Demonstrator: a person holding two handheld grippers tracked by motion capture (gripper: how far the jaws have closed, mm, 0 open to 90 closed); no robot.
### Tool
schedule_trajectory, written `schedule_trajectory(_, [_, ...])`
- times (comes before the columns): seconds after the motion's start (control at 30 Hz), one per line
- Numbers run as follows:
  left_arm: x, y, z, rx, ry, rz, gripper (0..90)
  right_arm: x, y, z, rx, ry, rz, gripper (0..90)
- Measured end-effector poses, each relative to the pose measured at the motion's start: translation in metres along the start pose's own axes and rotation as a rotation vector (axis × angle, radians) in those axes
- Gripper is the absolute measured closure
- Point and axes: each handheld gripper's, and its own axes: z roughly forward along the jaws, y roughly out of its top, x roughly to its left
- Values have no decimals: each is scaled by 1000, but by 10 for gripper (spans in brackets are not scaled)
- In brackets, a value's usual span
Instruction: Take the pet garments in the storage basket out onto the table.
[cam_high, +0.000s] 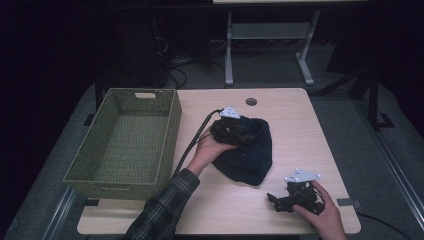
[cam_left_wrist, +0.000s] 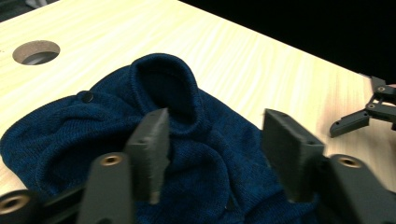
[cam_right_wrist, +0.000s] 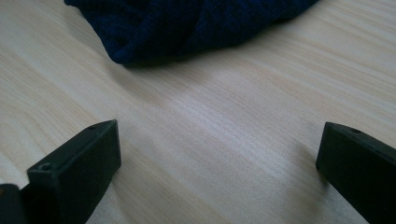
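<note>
A dark blue knitted garment (cam_high: 250, 152) lies crumpled in the middle of the wooden table (cam_high: 295, 125). My left gripper (cam_high: 243, 134) hovers over its left part, open, with the knit (cam_left_wrist: 187, 154) just beyond and between its jaws. Near the table's front right corner my right gripper (cam_high: 274, 200) rests low, wide open over bare wood. A corner of the garment (cam_right_wrist: 187, 28) lies a short way ahead of it. The right gripper's tips (cam_left_wrist: 359, 116) also appear at the far right of the left gripper view.
A green woven basket (cam_high: 80, 172) stands empty on the table's left side, partly over the edge. A round cable hole (cam_high: 251, 101) sits at the table's far edge. Desk legs and cables stand on the dark floor behind.
</note>
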Motion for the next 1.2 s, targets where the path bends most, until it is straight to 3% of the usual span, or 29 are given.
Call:
schedule_trajectory(0.3, [-7, -2, -10, 26, 10, 21, 168, 0, 0, 0, 1, 1, 1, 0])
schedule_trajectory(0.4, [-9, -5, -15, 34, 14, 22, 146, 0, 0, 0, 1, 1, 2, 0])
schedule_trajectory(0.77, [-15, -28, -40, 50, 46, 10, 130, 0, 0, 0, 2, 1, 1, 0])
schedule_trajectory(1.07, [-30, -57, -53, 72, 62, -5, 130, 0, 0, 0, 2, 0, 0, 0])
schedule_trajectory(1.2, [-38, -68, -58, 84, 83, 12, 130, 0, 0, 0, 2, 0, 0, 0])
